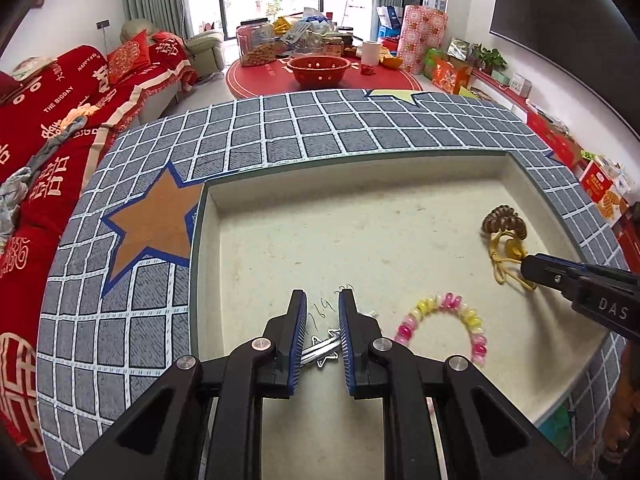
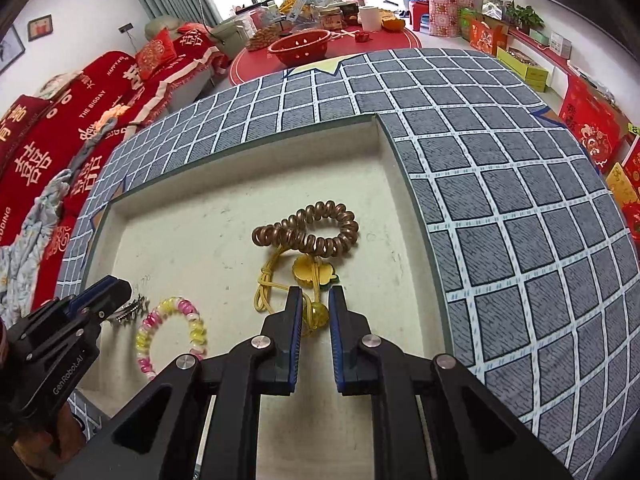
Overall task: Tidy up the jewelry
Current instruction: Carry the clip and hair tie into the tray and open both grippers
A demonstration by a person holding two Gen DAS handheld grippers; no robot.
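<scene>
A shallow white tray (image 1: 360, 220) (image 2: 200, 220) lies on a grey checked cloth. My left gripper (image 1: 322, 296) (image 2: 124, 286) is low over its near left part, shut on a silver star hair clip (image 1: 320, 354) (image 2: 130, 312) that spans the gap between its pads. My right gripper (image 2: 315, 292) (image 1: 528, 266) is shut on the bead of a yellow hair tie (image 2: 316, 314) (image 1: 500, 264); the tie's flower charm (image 2: 310, 270) and cord rest on the tray. A brown coil hair tie (image 2: 348, 228) (image 1: 504, 222) lies just beyond. A pink and yellow coil bracelet (image 1: 452, 302) (image 2: 198, 330) lies between the grippers.
The cloth (image 1: 280, 132) has an orange star (image 1: 156, 220) left of the tray. A red-covered sofa (image 1: 60, 92) runs along the left. Behind stands a round red table with a red basket (image 1: 318, 70) and jars. Gift boxes (image 1: 448, 74) line the right wall.
</scene>
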